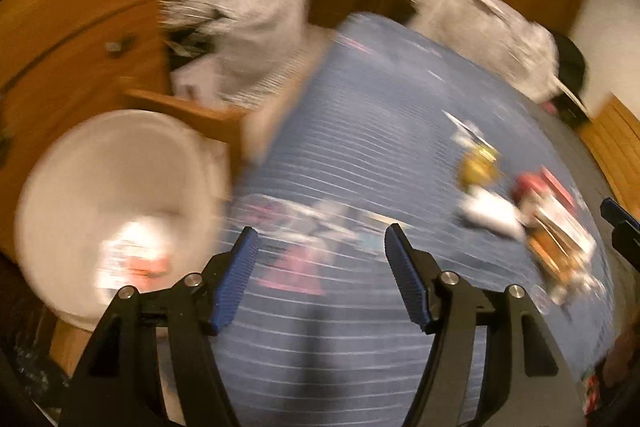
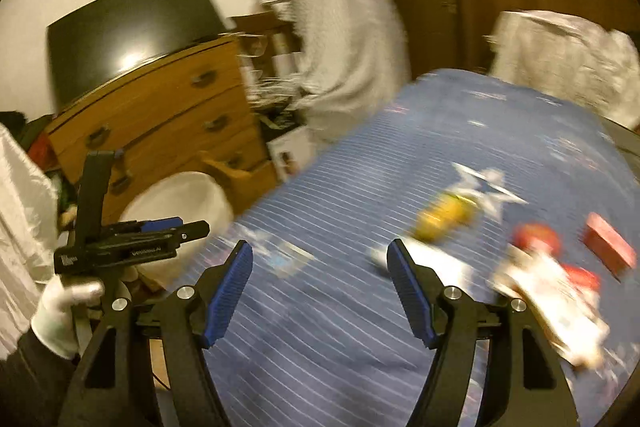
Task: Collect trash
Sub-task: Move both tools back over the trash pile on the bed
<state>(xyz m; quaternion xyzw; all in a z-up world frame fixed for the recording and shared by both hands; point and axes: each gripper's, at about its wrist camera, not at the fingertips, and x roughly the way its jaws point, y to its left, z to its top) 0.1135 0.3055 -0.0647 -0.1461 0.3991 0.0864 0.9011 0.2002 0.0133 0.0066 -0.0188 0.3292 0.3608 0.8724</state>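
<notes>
We see a white bin (image 1: pixel 116 203) at 9 o'clock beside the bed (image 1: pixel 360 131), a red-and-white wrapper (image 1: pixel 134 261) inside. Trash pile (image 2: pixel 548 279) at 3 o'clock on the bed: blurred yellow, red, white pieces. Left gripper (image 1: pixel 320 263) and right gripper (image 2: pixel 320 267): jaws apart, holding nothing.

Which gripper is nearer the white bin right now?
Left. The left gripper hangs just beside the white bin, while the right gripper sits farther off, over the blue bedspread.
</notes>
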